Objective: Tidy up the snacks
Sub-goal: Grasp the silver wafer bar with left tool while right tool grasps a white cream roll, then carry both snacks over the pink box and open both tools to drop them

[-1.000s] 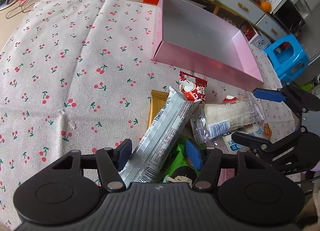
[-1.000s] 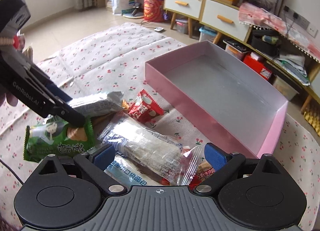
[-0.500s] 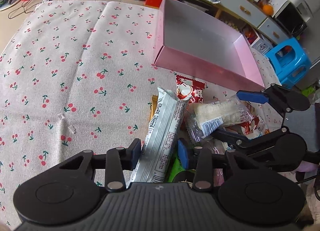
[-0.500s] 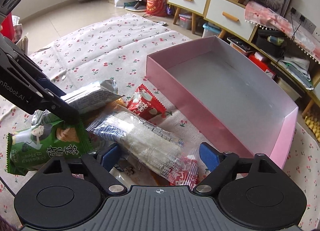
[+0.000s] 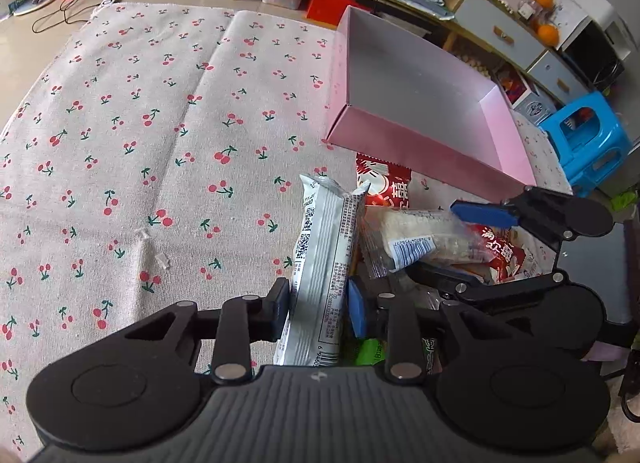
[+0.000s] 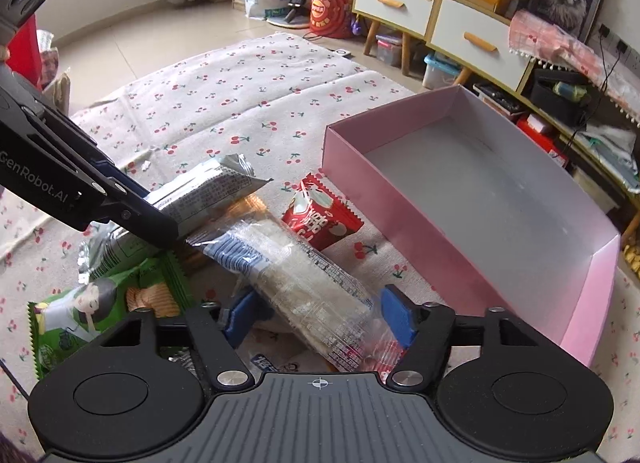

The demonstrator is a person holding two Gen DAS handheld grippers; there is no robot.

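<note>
- Left tool [image 5: 318, 305]: clenched on the near end of a long silver snack bar [image 5: 326, 259]. Both pads press the wrapper, and the bar points away from the camera toward the pink box [image 5: 424, 151].
- Right tool [image 6: 318, 317]: jaws closing around a clear-wrapped white cake bar [image 6: 304, 275]. The wrapper lies between the blue pads. The right pad is at the wrapper's edge; contact on the left pad cannot be told, so this is not a firm grip.
- In the left wrist view the right tool [image 5: 456, 241] comes in from the right, one blue pad above the cake bar [image 5: 424, 233] and the dark finger below it.
- Snack pile sits on a cherry-print cloth [image 5: 160, 135], just near of the box. A red packet [image 6: 320, 215] lies between the pile and the box's near wall.
- A green chip packet [image 6: 100, 307] lies at the left of the pile, partly under the left tool [image 6: 160, 215] in the right wrist view. Another red packet [image 5: 500, 251] lies under the cake bar's right end.
- Pink box: open top, grey inside, no snack in it, on the cloth far-right of the pile.
- Background: white drawer cabinet [image 6: 432, 19] and a blue plastic stool [image 5: 588, 143].
</note>
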